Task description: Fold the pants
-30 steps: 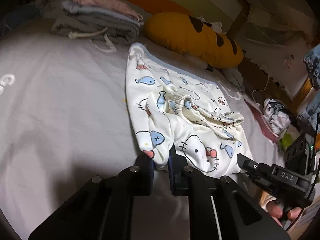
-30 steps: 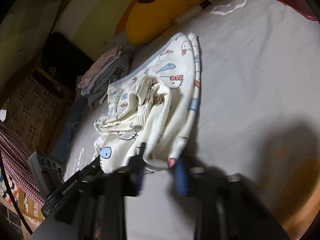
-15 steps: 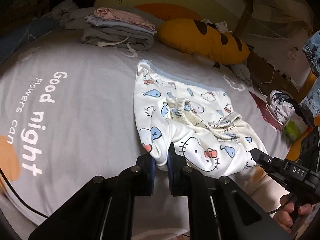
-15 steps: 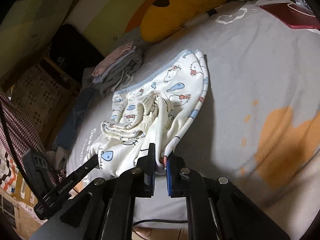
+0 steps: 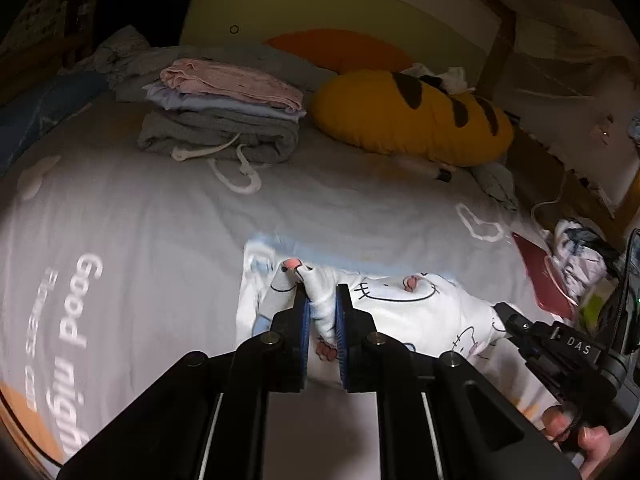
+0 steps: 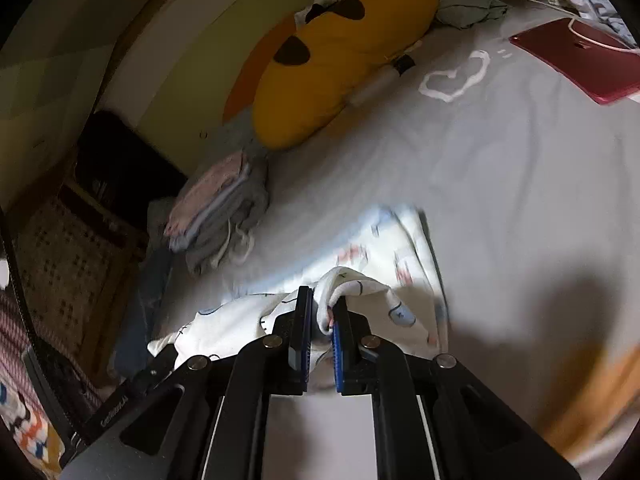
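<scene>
The white cartoon-print pants point(image 5: 404, 304) hang stretched between my two grippers above the grey bedsheet point(image 5: 152, 216), blurred by motion. My left gripper point(image 5: 320, 300) is shut on one bunched corner of the cloth. At the right of the left wrist view my right gripper point(image 5: 500, 308) pinches the other end, with a hand behind it. In the right wrist view the pants point(image 6: 384, 284) drape away from my right gripper point(image 6: 322, 312), which is shut on a fold of the hem. My left gripper point(image 6: 160, 354) shows at the lower left there, also on the cloth.
A stack of folded clothes point(image 5: 224, 120) lies at the back left of the bed, with a yellow spotted pillow point(image 5: 408, 116) beside it. A red tablet point(image 6: 576, 60) with a cable, and crumpled clothes point(image 5: 580, 256), lie near the right edge.
Both grippers have risen with the pants, lifting the near edge off the sheet. The garment now hangs taut between them instead of lying bunched on the bed.
</scene>
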Demonstrator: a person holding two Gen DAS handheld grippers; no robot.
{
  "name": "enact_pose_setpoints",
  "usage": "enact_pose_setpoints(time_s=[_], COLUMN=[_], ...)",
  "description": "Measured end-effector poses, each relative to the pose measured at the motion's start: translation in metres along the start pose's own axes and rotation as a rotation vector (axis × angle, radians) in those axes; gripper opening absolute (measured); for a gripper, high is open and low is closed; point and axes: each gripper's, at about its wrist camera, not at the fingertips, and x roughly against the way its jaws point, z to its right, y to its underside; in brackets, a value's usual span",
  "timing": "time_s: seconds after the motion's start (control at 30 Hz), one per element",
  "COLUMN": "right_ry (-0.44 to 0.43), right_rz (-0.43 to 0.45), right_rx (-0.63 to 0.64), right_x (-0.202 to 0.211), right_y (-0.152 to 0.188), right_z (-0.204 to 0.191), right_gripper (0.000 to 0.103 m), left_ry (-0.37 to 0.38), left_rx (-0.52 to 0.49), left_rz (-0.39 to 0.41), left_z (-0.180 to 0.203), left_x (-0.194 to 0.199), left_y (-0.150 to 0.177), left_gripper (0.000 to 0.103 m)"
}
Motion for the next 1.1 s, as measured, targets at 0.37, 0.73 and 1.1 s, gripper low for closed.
enact_pose_setpoints(time_s=[0.37,0.73,1.1], right_ry=[0.054,0.149,0.207], right_rz=[-0.011,0.179,0.022], right_rx=[0.028,0.170,0.323], right_x=[-0.069,-0.022,-0.037], right_y=[-0.026,-0.029,-0.002], right_z=[0.013,0.006,-0.014], right_gripper=[0.016,0.066,0.043], left_ry=[-0.028,-0.014,-0.061], left_rx=[0.005,0.069,-0.076], left_rz=[-0.079,0.043,-0.076], left_z=[-0.020,-0.054,-0.041], left_x=[-0.078,-0.036,-0.051], left_y=[-0.025,-0.023,0.015], left_gripper=[0.024,0.057,0.039])
